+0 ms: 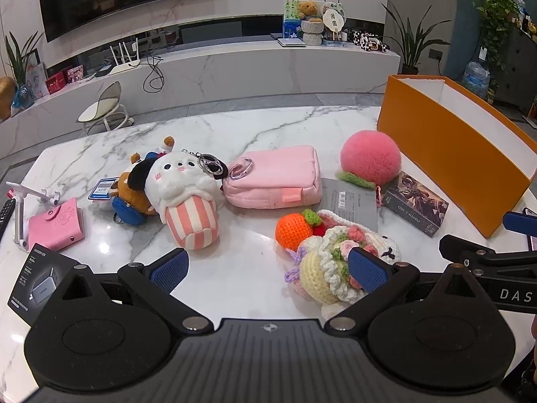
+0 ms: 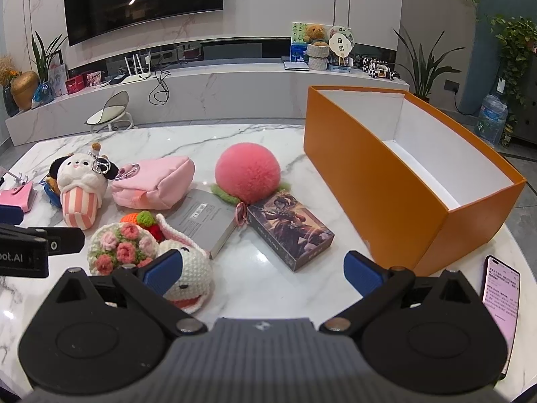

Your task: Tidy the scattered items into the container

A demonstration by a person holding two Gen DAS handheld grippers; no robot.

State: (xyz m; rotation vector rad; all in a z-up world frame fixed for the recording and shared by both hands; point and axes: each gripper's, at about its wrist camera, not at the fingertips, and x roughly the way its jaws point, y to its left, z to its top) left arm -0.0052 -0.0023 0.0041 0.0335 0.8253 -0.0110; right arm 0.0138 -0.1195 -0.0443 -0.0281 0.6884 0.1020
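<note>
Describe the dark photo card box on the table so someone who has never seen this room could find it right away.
Start at the big orange box on the marble table; its inside is white. Just left of its near end lies the photo card box, flat, close beside the fluffy pink peach plush. It is the only dark box with printed character artwork; the grey box beside it is plain.

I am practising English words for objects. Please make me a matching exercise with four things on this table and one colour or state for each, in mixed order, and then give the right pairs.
Things:
1. storage box
2. fluffy peach toy
3. zip pouch
4. phone

Descriptions:
A. screen lit, lying flat beside the box
B. pale pink fabric with a metal clip
C. orange outside, white inside, nothing in it
D. round, deep pink, green leaves at its base

Pairs: 1-C, 2-D, 3-B, 4-A
</note>
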